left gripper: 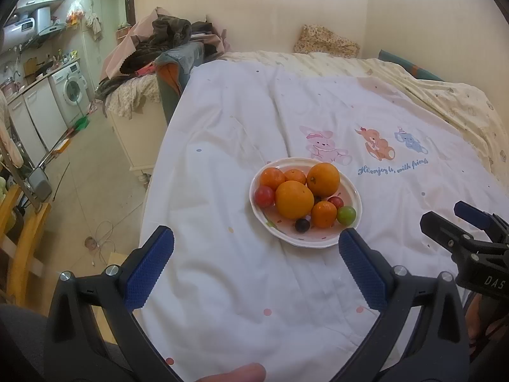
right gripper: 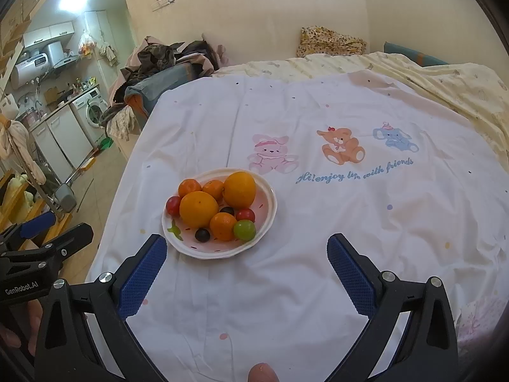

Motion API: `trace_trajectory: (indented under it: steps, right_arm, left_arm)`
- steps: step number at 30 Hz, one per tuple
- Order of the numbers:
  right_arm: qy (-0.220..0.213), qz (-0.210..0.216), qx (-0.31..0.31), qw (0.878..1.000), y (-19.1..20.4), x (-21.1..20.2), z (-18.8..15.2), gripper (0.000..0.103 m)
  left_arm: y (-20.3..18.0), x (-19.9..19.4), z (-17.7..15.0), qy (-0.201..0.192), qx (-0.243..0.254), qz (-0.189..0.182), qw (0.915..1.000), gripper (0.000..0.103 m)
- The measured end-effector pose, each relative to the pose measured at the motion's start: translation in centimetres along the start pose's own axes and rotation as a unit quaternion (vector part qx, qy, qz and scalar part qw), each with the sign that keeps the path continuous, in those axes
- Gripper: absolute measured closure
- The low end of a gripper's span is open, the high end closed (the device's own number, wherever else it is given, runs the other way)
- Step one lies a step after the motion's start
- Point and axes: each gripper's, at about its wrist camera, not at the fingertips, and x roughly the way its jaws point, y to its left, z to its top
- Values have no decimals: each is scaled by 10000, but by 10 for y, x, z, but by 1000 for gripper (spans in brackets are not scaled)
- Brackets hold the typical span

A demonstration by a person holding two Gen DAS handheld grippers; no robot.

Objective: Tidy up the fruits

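**fruit all piled on one plate, both claws spread and empty**

both claws were wide apart with nothing between the blue pads. the left gripper (left gripper: 256, 240) hung low over the bedsheet (left gripper: 222, 133), and the right gripper (right gripper: 246, 248) did the same just beside it, neither touching anything.

going outward from the left claw, the plate (left gripper: 351, 191) sat close ahead at about 12 o'clock, slightly toward 1. from the right claw it was more like 11 o'clock.

every fruit i could see was on that plate: two big oranges (left gripper: 294, 199), three smaller tangerines (left gripper: 324, 214), a couple of red tomatoes (left gripper: 264, 196), a green grape (left gripper: 346, 215) at the plate's 4 o'clock, and a dark grape (left gripper: 302, 225) at roughly 6. a second dark one looked half hidden behind the fruit in the right wrist view. they were mixed together, not grouped by kind.

as for progress, honestly it fit two readings. if "organize" meant gathering the fruit onto the plate, it already lay that way, with no loose fruit on the sheet. if it meant sorting them out by type somewhere, the mixed heap would all be left to do. couldn't tell which from this.
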Motion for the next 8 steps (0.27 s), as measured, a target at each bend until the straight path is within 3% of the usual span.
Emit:
trace_trajectory:
  steps: [8]
  right_arm:
    - [5,2,-7,10000,0,0,-1,0]
  left_arm:
    - [0,-1,0,-58,4,4,10000,1]
